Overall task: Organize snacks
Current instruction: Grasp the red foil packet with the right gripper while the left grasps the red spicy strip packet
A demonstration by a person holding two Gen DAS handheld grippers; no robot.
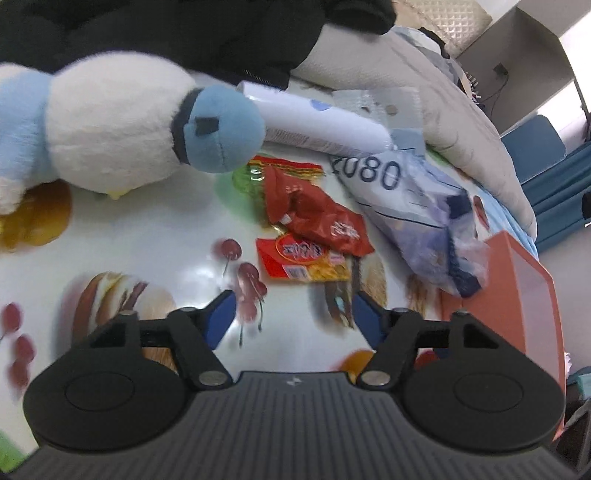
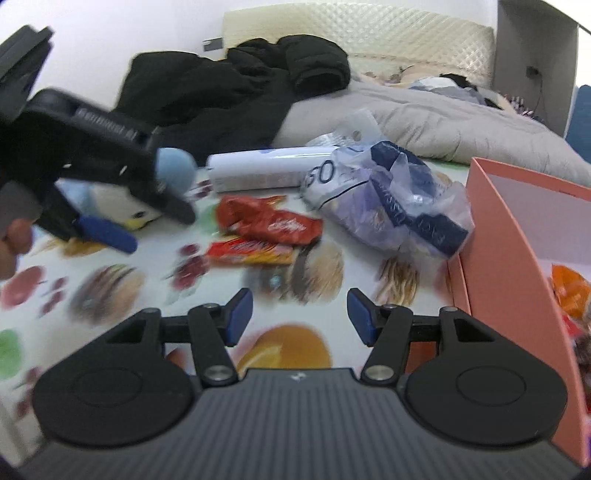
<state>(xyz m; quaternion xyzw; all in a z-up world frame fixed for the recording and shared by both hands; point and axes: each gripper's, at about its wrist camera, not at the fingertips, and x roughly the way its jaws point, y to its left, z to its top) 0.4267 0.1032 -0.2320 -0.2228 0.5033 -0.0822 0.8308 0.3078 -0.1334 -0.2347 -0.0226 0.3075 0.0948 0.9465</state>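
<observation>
Nearest the lens, the left tool hangs low over the counter with its blue-padded jaws spread wide and nothing between them. The right tool stands likewise, jaws wide apart and empty, just above a printed orange on the same surface.

The counter wears a glossy white cloth printed with cherries, burgers and fruit. Toward its middle lie the snacks: a crumpled red packet resting partly on a flat red-and-yellow packet, with a green-and-red wrapper just beyond them. Right of these slumps a clear plastic bag with dark blue printing, touching the near wall of an open salmon-pink box at the right edge; in the right wrist view orange packets lie inside the box. A white tube lies on its side at the far side of the counter. At the left sits a white and pale-blue plush toy.

Beyond the counter is a bed with a grey quilt, a heap of black clothing and a cream padded headboard.
</observation>
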